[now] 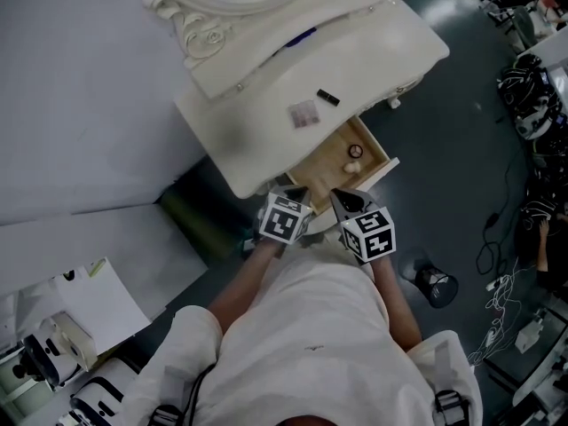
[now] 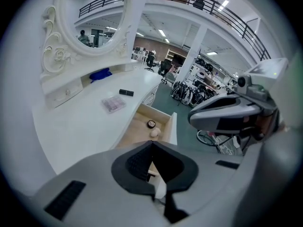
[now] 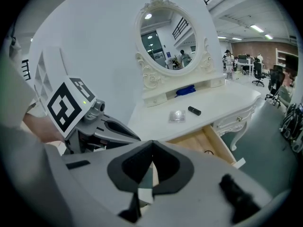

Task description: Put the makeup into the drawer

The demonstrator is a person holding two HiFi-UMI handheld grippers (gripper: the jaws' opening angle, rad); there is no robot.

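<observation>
The white dressing table (image 1: 257, 122) has its wooden drawer (image 1: 327, 165) pulled open. Inside lie a round black compact (image 1: 356, 150) and a beige sponge (image 1: 352, 165). On the tabletop rest a clear palette case (image 1: 303, 114) and a black lipstick tube (image 1: 327, 97). My left gripper (image 1: 294, 193) and right gripper (image 1: 342, 199) hover side by side at the drawer's near end, both shut and empty. The left gripper view shows the left gripper (image 2: 152, 143), the compact (image 2: 151, 124), sponge (image 2: 154, 133) and palette case (image 2: 113, 103). The right gripper view shows the right gripper (image 3: 152, 144), the palette case (image 3: 177, 116) and the lipstick tube (image 3: 193, 110).
An oval mirror (image 3: 166, 39) stands at the table's back, with a blue item (image 2: 100, 74) on the shelf below it. A black round object (image 1: 436, 285) sits on the dark floor to the right. White surfaces and papers (image 1: 89, 300) lie to the left.
</observation>
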